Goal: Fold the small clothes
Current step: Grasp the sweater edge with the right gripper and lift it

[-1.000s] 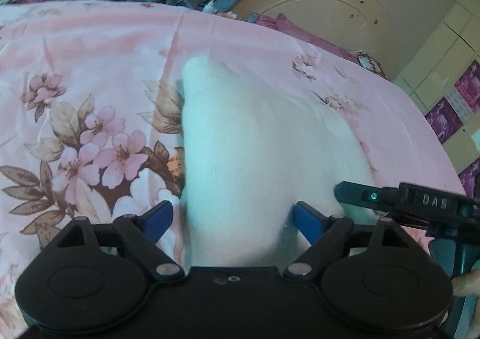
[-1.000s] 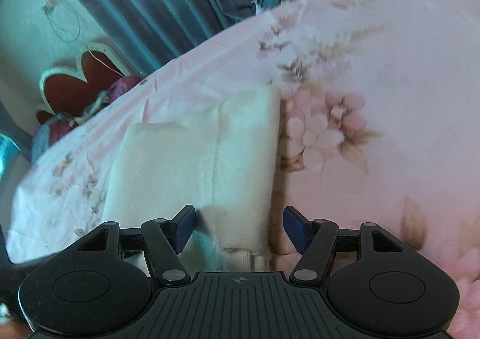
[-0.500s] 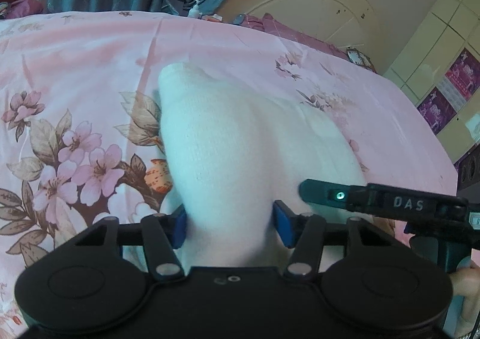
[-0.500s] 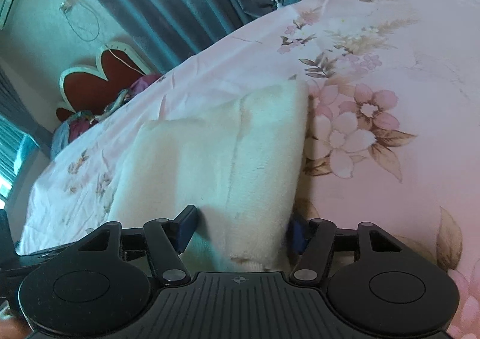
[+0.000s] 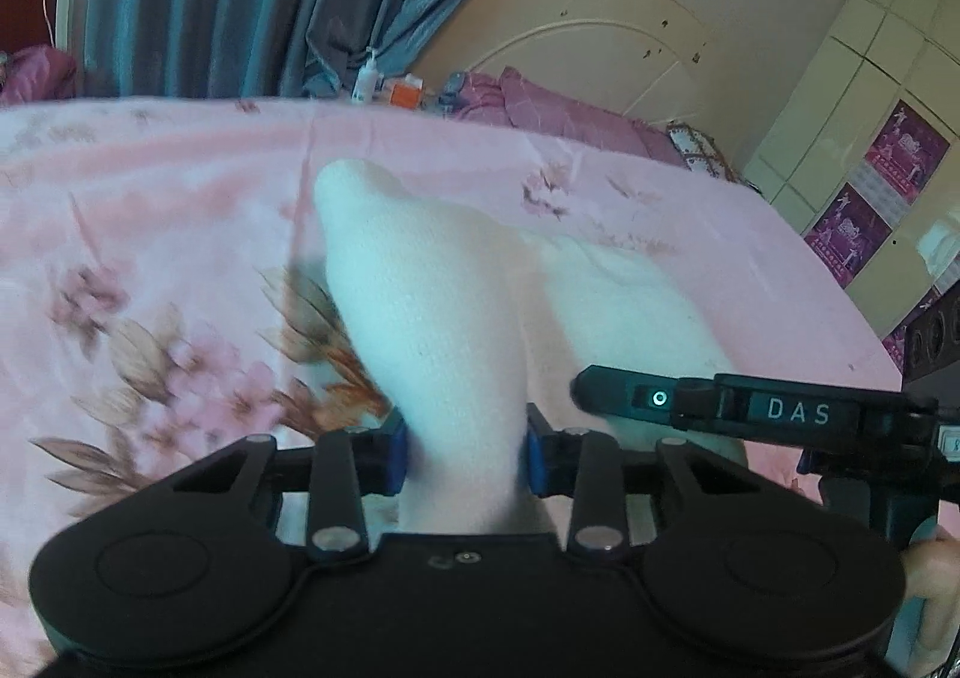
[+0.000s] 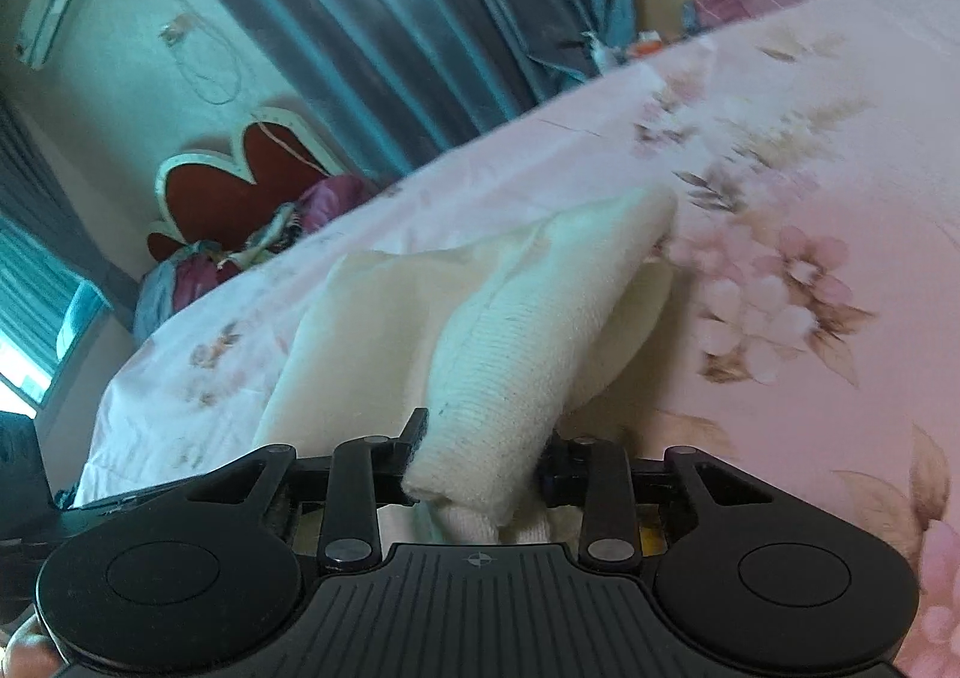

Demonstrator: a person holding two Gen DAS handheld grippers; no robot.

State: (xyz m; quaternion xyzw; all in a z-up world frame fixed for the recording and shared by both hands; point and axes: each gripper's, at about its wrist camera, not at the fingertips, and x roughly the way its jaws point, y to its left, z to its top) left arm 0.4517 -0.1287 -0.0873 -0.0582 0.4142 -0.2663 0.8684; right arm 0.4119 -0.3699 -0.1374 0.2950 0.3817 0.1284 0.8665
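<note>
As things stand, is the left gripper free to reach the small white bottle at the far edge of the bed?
Probably not: the left gripper is closing on the white garment, bunched between its pads, and the bottle stands far across the pink bedsheet.

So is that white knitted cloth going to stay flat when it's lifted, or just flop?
Probably flop: the white cloth already bunches and drapes where the right gripper is closing on it. It looks light, sagging softly at the left gripper too. The knit likely won't slip.

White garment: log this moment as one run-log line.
left gripper: closing, pinching white garment | right gripper: closing, pinching same garment | near edge raised off pink floral bedsheet
</note>
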